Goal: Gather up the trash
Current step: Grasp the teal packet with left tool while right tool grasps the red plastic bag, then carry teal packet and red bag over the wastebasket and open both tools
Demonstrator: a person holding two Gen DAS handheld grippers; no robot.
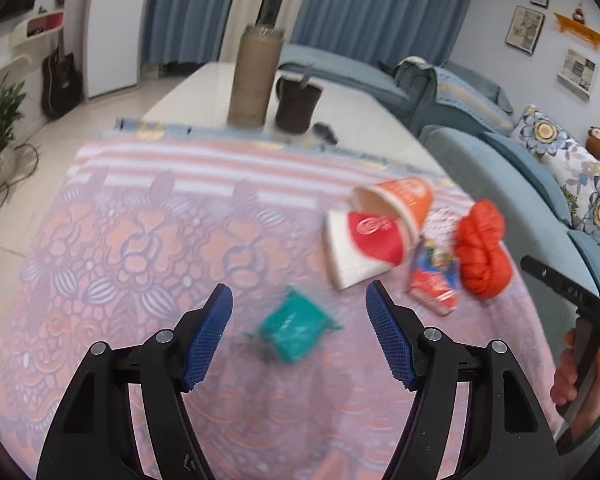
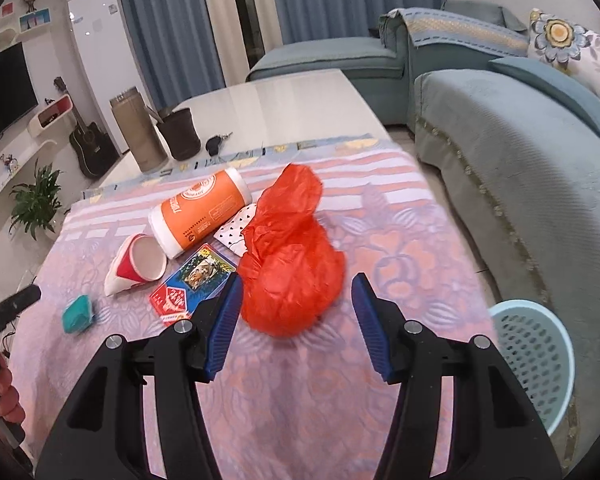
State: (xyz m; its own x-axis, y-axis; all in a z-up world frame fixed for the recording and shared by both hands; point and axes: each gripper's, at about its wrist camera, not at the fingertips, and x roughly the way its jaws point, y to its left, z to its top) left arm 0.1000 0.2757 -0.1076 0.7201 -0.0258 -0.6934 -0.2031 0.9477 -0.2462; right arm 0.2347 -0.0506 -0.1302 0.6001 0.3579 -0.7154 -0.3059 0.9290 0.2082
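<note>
Both grippers gape, holding nothing. The left gripper [image 1: 299, 312] hangs over the teal wrapper [image 1: 294, 330]; the right gripper [image 2: 297, 300] frames the red bag [image 2: 292, 264] on the tabletop [image 2: 400, 248]. Better to descend straight and clamp each mid-bulk, then drop into the basket [image 2: 534, 356].

blue curtains [image 1: 364, 4] hang behind a teal sofa [image 2: 512, 148]. a black guitar [image 1: 60, 76] leans near the white cabinet [image 2: 94, 56]. framed pictures [image 1: 525, 29] dot the pale wall.

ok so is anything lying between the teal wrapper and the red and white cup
No. In the right wrist view, only bare patterned cloth separates the teal wrapper from the red and white cup; the left wrist view agrees.
</note>
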